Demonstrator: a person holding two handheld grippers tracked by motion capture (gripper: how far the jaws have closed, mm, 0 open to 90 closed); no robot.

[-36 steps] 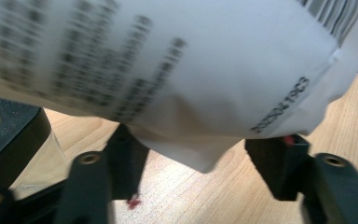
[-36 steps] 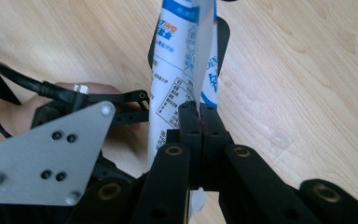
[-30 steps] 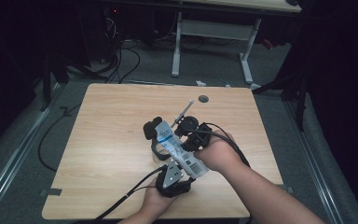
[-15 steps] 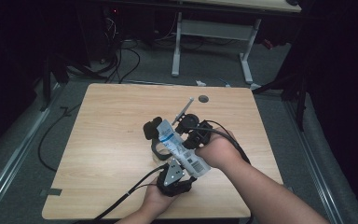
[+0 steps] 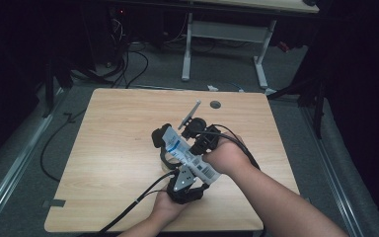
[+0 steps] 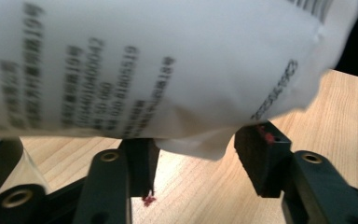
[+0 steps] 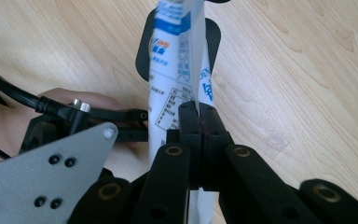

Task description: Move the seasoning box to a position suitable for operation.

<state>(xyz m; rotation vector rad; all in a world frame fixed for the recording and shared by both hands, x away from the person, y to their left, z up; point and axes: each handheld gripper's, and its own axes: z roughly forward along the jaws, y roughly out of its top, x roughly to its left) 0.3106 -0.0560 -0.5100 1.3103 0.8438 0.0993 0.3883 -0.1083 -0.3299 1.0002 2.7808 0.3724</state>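
- Above the tabletop (image 5: 108,148), the right gripper (image 7: 199,122) pinches the white packet (image 5: 187,153) edge-on; its long axis runs toward the person.
- The left gripper (image 6: 193,158) is spread beneath the packet's near end, apparently not clamping.

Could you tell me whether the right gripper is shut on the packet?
Shut: the right gripper has its jaws pressed together on the packet's thin edge.

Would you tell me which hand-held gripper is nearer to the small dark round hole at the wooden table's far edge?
Right. The right hand-held gripper, shut on the white and blue printed pouch, lies just short of the small dark round hole; the left hand-held gripper, jaws apart beneath that pouch, sits farther back towards the person.
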